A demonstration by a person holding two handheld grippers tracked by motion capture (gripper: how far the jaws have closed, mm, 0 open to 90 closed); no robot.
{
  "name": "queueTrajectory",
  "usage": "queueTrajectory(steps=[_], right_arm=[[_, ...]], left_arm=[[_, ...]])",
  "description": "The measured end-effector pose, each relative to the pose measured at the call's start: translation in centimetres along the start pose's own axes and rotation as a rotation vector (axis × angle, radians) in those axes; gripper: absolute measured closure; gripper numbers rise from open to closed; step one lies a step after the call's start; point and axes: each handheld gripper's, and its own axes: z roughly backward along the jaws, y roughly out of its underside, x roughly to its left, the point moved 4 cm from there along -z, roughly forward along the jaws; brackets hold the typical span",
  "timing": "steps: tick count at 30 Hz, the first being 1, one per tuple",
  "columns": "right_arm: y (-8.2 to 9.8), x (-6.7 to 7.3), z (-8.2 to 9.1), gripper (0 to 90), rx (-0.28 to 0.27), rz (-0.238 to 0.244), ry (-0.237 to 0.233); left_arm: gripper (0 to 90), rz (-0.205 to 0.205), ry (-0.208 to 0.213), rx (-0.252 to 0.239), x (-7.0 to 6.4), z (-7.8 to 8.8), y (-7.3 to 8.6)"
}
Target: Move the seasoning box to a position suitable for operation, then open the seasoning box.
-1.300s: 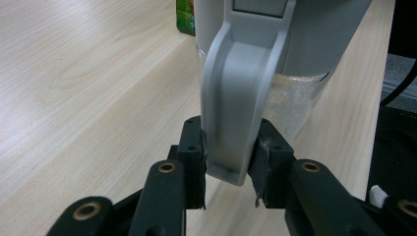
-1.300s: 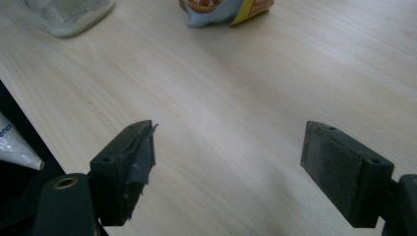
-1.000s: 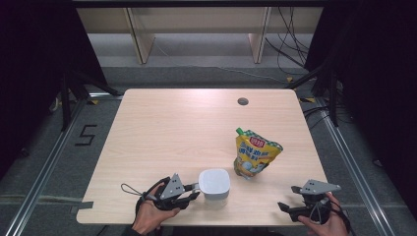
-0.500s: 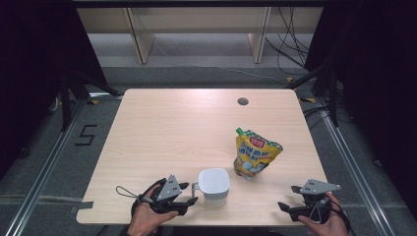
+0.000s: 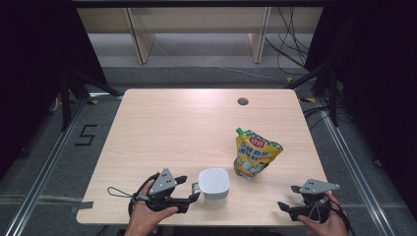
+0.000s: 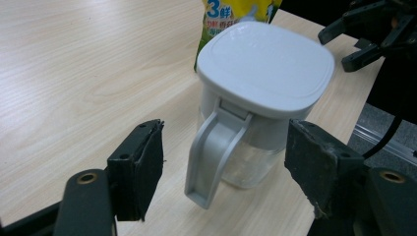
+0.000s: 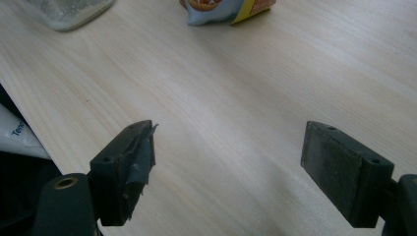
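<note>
Facing the left gripper, whose jaws have just been opening wide with nothing pinched, the jar stands near the table's front edge, handle pointing between them.

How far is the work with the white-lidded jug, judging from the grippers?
The jug stands upright on the table, lid on. The left gripper has just been opening; its jaws flank the handle without touching. The right gripper waits open. The yellow pouch looks untouched.
</note>
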Motion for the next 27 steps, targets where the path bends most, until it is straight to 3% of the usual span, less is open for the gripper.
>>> queueTrajectory(steps=[7, 10, 11, 15, 18, 19, 20, 23, 25, 27], right_arm=[[-0.2, -0.1, -0.3, 21.7, -0.002, 0.012, -0.007], [-0.2, 0.1, -0.3, 21.7, 0.004, 0.010, -0.012], [-0.3, 0.0, -0.3, 21.7, -0.006, 0.020, -0.016], [-0.3, -0.1, -0.4, 21.7, -0.003, 0.032, -0.011], [-0.3, 0.2, -0.4, 21.7, 0.006, 0.003, -0.022], [-0.3, 0.1, -0.4, 21.7, 0.001, 0.025, -0.022], [-0.3, 0.1, -0.5, 21.6, 0.000, 0.027, -0.021], [-0.3, 0.1, -0.4, 21.7, 0.000, 0.035, -0.009], [-0.3, 0.5, -0.4, 21.7, 0.009, 0.000, -0.016], [-0.4, 0.3, -0.5, 21.7, 0.005, 0.027, -0.015]], left_arm=[[29.8, 0.017, -0.001, -0.050, -0.6, 0.6, -2.0], [29.9, 0.003, -0.009, -0.048, -0.6, 0.6, -2.5], [30.2, 0.021, 0.003, -0.057, -0.8, 0.3, -2.9], [31.6, 0.004, 0.013, -0.047, -1.4, -0.5, -3.7], [38.4, -0.029, 0.015, -0.044, -1.5, -0.8, -4.1], [42.6, -0.023, 0.023, -0.047, -1.8, -1.0, -4.2], [46.5, -0.047, 0.022, -0.049, -1.8, -1.0, -4.3], [56.6, -0.048, 0.005, -0.057, -1.8, -0.9, -4.2], [63.3, -0.062, 0.006, -0.065, -1.8, -0.7, -4.2], [69.8, -0.068, 0.001, -0.074, -1.8, -0.7, -4.2]])
